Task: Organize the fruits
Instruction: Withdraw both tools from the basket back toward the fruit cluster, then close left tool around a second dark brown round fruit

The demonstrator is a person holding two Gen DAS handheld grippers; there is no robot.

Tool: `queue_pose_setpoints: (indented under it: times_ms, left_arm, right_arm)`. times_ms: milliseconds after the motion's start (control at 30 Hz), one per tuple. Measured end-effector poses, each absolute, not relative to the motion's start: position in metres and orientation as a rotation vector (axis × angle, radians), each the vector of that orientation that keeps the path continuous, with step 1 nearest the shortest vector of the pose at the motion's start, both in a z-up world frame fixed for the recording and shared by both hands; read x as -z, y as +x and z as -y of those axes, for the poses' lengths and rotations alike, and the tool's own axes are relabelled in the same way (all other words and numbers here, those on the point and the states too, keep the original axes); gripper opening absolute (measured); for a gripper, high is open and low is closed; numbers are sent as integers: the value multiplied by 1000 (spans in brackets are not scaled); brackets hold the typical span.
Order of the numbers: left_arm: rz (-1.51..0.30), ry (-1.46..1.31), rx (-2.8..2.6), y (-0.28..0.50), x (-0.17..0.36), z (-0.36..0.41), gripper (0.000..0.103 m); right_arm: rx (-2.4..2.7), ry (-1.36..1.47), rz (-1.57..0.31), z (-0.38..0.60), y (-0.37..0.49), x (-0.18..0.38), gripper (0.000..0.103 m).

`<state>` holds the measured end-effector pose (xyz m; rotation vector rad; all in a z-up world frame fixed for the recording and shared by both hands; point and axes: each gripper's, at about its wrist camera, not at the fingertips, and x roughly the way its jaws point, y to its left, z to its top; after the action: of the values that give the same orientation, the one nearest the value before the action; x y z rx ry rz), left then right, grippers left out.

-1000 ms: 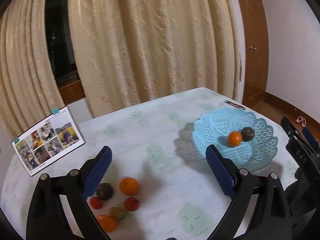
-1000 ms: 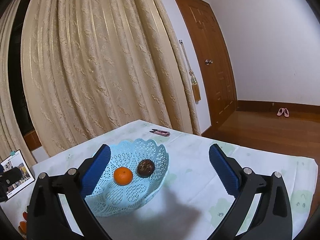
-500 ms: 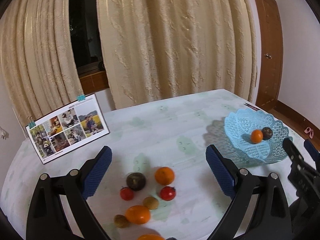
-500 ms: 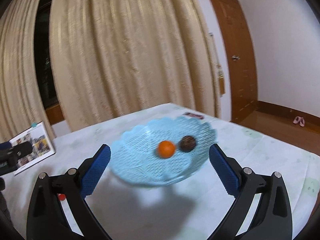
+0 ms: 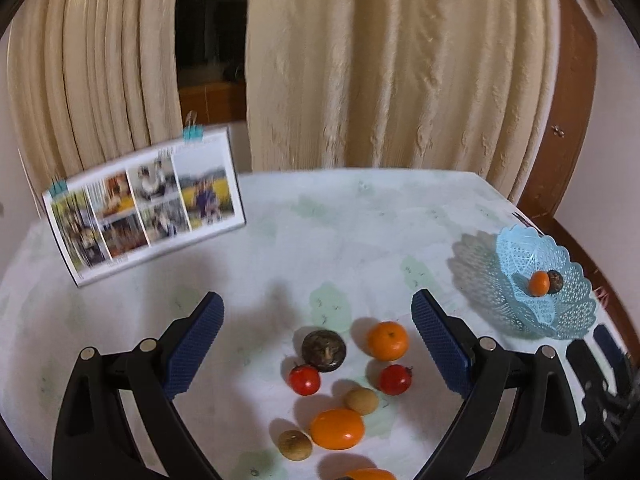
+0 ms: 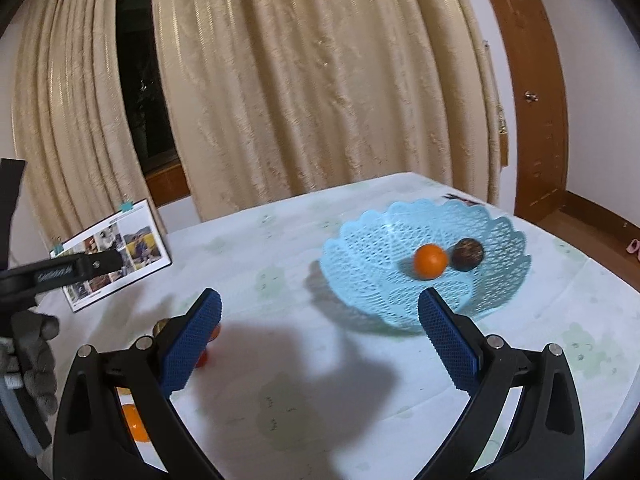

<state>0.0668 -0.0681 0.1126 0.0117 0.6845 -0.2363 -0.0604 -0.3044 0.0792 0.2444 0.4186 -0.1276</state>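
Each tool has two matte black plastic arms, curved and splayed, tipped with flat dark-blue pads covered in a fine knurled grid. The left tool (image 5: 318, 338) and the right tool (image 6: 319, 338) look alike — each arm carries two round silver screw heads near its pad. Seen from the right wrist, the left tool's black side bears faint pale lettering, too blurred to read. A grey knit glove (image 6: 34, 360) covers the left hand.

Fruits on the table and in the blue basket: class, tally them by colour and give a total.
Orange: 4
Dark brown: 2
Red: 2
Tan: 2
Total: 10, 2 of them in the blue basket.
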Motion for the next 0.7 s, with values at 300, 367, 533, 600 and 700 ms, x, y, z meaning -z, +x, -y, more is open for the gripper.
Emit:
queue_pose_setpoints:
  times_ms: [300,367,533,600,700]
  left_arm:
    - [-832,6,287,99,-77,66,94]
    - [-852,24,287,105,-67,69,94]
    - [-907,35,298,117,-47,71,83]
    - [-914,39,301,118,-43,71,81]
    - [-934,42,314,120,-35,72,79]
  right_arm:
    - [74,212,-492,288,-49,-70,100]
    - [62,207,-508,286,-48,-67,100]
    - [50,202,-536,285,-46,-62,100]
    - [45,209,-548,286,-44,-60,100]
    - [39,222,-564,286,-41,-57,100]
